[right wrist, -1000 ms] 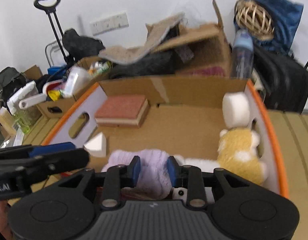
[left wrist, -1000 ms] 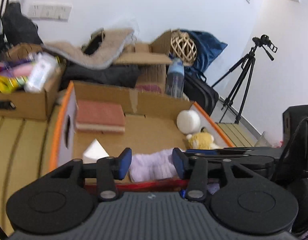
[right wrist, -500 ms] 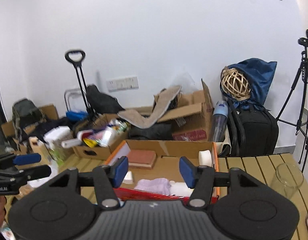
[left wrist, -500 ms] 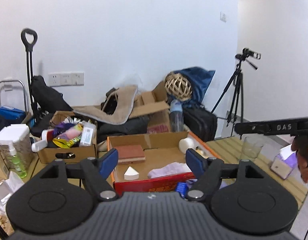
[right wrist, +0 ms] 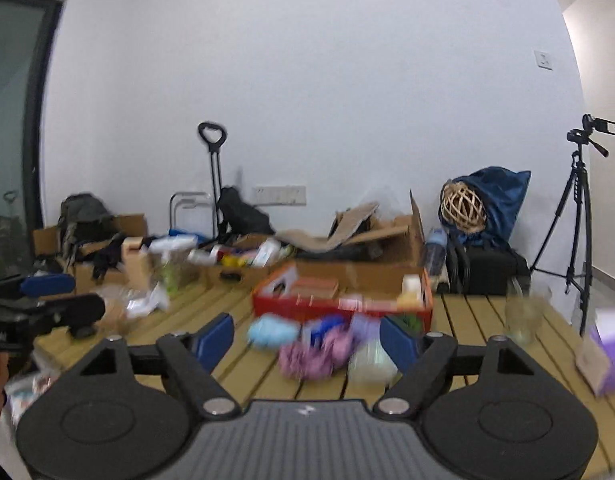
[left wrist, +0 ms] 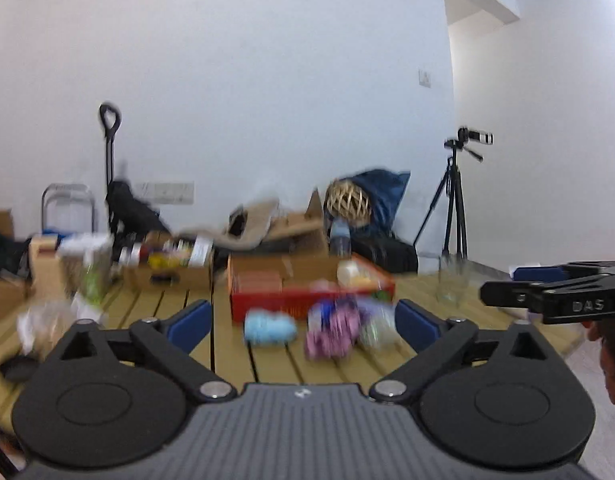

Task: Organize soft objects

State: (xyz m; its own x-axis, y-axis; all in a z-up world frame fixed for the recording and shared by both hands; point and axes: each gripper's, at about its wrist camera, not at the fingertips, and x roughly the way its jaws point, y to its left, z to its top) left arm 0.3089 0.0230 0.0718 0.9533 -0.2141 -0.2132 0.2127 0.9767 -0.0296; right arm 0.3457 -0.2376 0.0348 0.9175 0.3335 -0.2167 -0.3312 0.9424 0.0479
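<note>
An open red cardboard box (left wrist: 311,304) (right wrist: 339,308) sits on the wooden slat table and holds a brick-red sponge (left wrist: 257,282), a white roll (left wrist: 347,270) and other soft items. In front of it lie a light blue soft object (left wrist: 269,328) (right wrist: 273,332), a pink-purple fluffy one (left wrist: 333,336) (right wrist: 311,354) and a pale one (right wrist: 369,360). My left gripper (left wrist: 301,326) is open and empty, well back from them. My right gripper (right wrist: 307,338) is open and empty too. Both views are blurred.
A glass (right wrist: 523,316) and a purple tissue box (right wrist: 603,356) stand at the table's right. Boxes of clutter (right wrist: 235,260), a spray bottle and plastic bags (right wrist: 143,304) fill the left and back. A tripod with camera (right wrist: 579,208) stands on the right floor.
Both grippers have pulled far back and up from inside the box, and both have opened wide. The purple cloth stays in the box. The loose soft objects in front came into view.
</note>
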